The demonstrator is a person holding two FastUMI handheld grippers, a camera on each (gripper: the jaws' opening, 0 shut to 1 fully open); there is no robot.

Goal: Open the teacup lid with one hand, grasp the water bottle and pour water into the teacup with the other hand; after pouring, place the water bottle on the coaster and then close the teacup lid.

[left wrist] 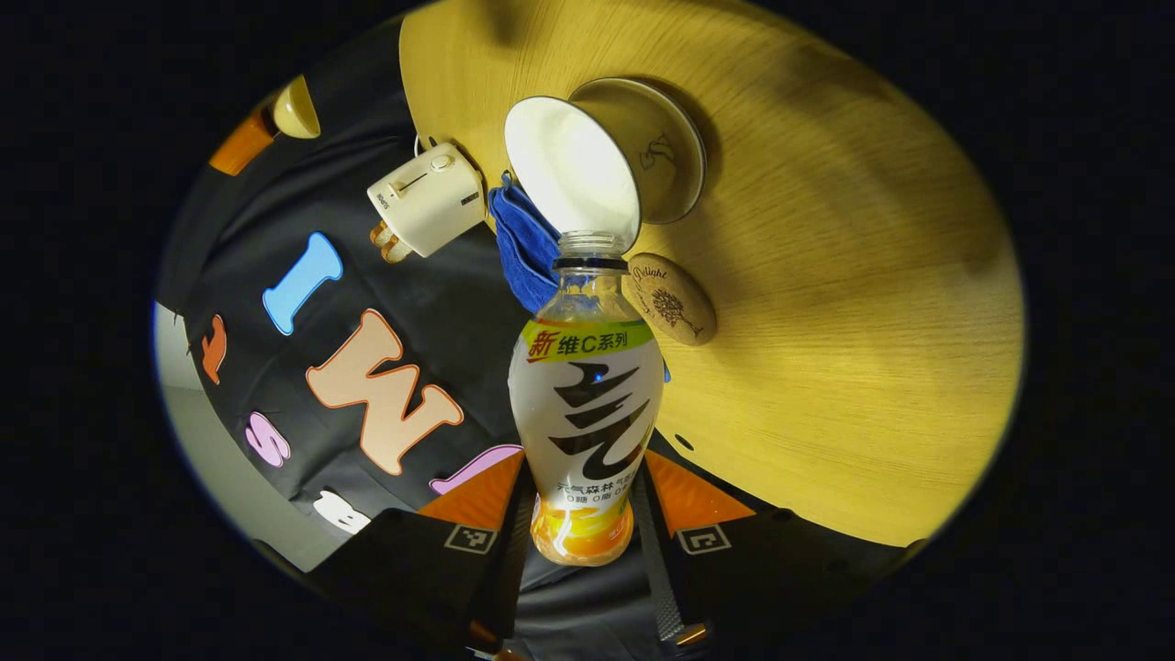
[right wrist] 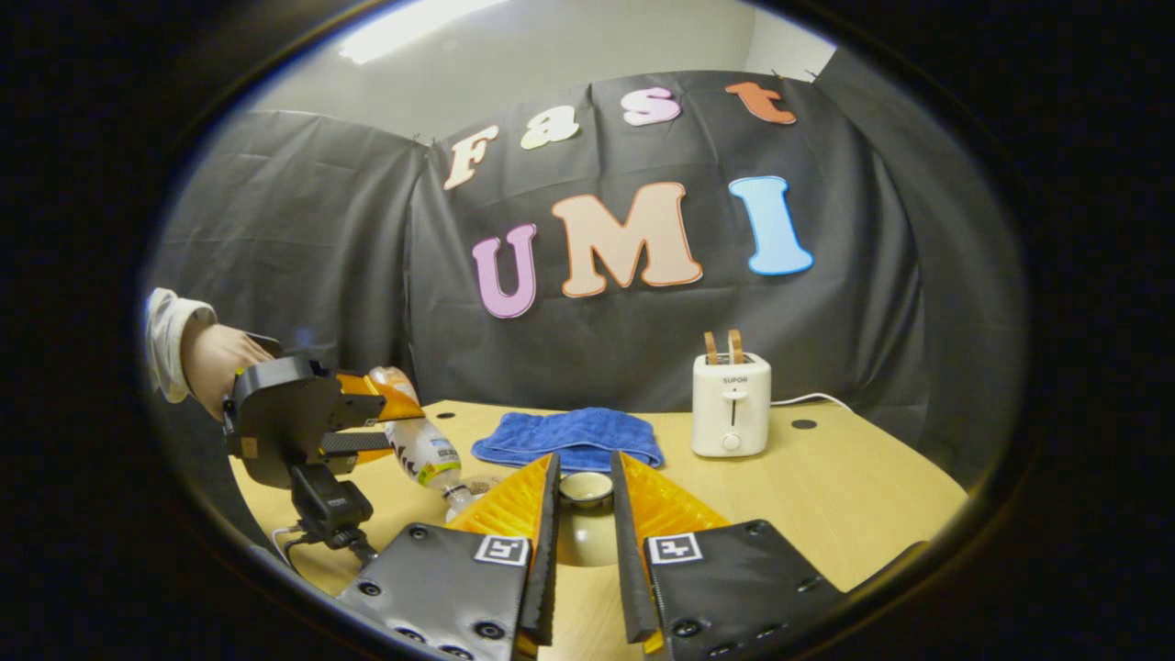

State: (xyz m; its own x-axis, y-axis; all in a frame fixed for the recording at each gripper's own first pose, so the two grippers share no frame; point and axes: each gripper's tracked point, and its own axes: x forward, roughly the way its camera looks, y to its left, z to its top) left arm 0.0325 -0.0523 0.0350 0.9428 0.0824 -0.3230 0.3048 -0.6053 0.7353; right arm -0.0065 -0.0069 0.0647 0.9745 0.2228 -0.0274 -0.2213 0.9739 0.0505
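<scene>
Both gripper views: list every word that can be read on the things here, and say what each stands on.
"SUPOR": on the front of the toaster.
"Delight", as far as it reads: engraved on the coaster, over a tree figure.
Label print on the water bottle: not read off here.
Dark drawn mark on the teacup: no legible word.
Nothing to read on the teacup lid.

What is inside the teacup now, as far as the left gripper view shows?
The teacup has its lid off, and its inside looks bare and pale. The mouth of the water bottle hangs at its rim and covers the nearest part. Whether water is in it cannot be told.
</scene>
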